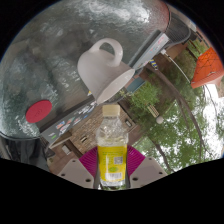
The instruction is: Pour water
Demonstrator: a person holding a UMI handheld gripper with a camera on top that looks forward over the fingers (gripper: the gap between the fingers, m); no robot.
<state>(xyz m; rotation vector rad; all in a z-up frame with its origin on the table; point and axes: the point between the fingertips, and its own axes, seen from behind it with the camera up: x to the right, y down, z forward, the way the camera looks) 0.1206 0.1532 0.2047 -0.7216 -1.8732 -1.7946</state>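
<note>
Gripper view, single frame. Item one: small clear plastic bottle with a pale cap and a yellow label point(112, 152), upright, standing between the two fingers of the gripper point(112, 168). Magenta pads point(88, 160) show at either side of the label, close against the bottle's body; both appear to press on it, so the claw is pinching the bottle. Liquid inside looks pale or clear; level cannot be told.

Item two: white jug-shaped pitcher with a looped handle point(100, 68), beyond the bottle and above its cap, well apart from it. It appears tilted, handle toward the top. Whether it rests on a surface or is held cannot be told.

Item three: round red object point(38, 111), off to the left of the bottle and pitcher, lying against a grey mottled surface point(40, 60) that fills the area behind and around the pitcher. Nature of the red object not determinable.

Item four: wooden slatted surface point(75, 125), brown, just behind the bottle and running up to the left toward the pitcher.

Item five: orange-red object point(207, 68), far off to the right, partly cut off; identity unclear.

Item six: green foliage and branches point(175, 120), filling the right side beyond the fingers, with bright patches between the leaves.

Item seven: long pale bar or rail point(150, 52), slanting past the pitcher's right side.
</note>
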